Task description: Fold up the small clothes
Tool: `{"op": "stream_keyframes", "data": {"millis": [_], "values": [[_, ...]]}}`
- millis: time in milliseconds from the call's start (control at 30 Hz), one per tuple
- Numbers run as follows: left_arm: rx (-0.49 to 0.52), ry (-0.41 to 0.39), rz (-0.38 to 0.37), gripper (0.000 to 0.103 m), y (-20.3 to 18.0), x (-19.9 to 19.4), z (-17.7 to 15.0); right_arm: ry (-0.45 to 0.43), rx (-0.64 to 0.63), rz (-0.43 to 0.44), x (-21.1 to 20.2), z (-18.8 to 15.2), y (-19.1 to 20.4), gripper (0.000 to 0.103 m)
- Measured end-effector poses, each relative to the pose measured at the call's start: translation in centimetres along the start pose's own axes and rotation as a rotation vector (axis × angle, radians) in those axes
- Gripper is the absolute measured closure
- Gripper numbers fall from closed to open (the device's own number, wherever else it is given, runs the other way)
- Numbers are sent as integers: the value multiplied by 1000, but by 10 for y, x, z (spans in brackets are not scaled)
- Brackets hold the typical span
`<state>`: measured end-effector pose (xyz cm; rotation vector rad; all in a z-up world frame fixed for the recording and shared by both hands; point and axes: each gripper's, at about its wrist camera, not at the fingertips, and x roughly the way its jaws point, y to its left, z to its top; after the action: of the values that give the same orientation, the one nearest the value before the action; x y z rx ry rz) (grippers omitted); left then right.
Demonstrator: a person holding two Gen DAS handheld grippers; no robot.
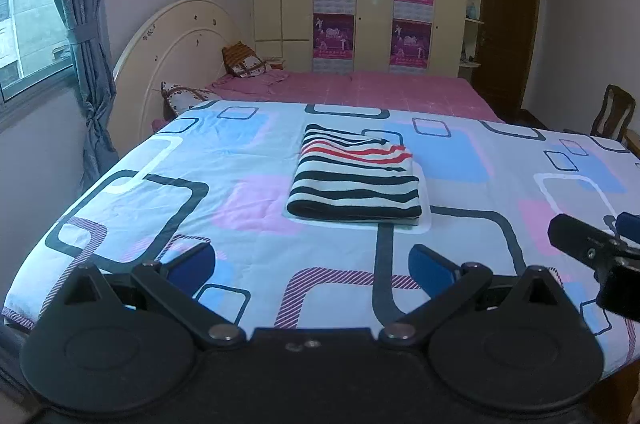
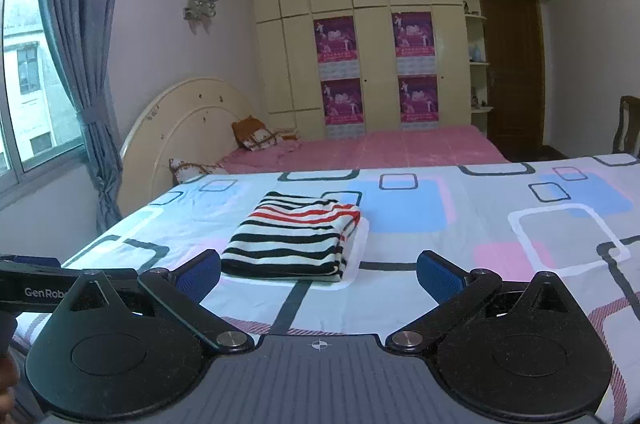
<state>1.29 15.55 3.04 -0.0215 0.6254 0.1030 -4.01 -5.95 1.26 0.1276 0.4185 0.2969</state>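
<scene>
A small striped garment [image 1: 356, 180], black, white and red, lies folded into a neat rectangle on the patterned sheet [image 1: 240, 152]. In the right wrist view the same folded garment [image 2: 296, 236] sits just beyond the fingertips. My left gripper [image 1: 312, 264] hangs back from it over the near part of the sheet, open, nothing between its blue pads [image 1: 192, 264]. My right gripper [image 2: 318, 274] is open wide and holds nothing, its blue pads [image 2: 438, 274] short of the garment. Part of the right gripper [image 1: 592, 252] shows at the left view's right edge.
The patterned sheet [image 2: 520, 224] covers a raised surface whose near edge lies under the grippers. Behind it stands a bed with a pink cover [image 1: 380, 88], pillows [image 1: 244, 62] and a cream headboard [image 1: 180, 44]. A wardrobe [image 1: 360, 4], a curtain [image 1: 84, 24] and a wooden chair [image 1: 612, 112] ring the room.
</scene>
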Motion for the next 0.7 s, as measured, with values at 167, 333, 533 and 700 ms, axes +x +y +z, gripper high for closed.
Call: {"op": "stream_keyframes", "data": {"millis": [167,333,533,700], "values": [[7,-6,11,0,-3,0,0,-1,7,2,0,-1,-3,0],[9,2,11,0,-6,1,-1,1,16,-1,1,-2,-8,0],[12,3,14,0,-8,2,-1,5,15,3,3,-3,-10,0],[16,7,18,0,-9,3,-1,6,16,6,3,-3,-13,0]]}}
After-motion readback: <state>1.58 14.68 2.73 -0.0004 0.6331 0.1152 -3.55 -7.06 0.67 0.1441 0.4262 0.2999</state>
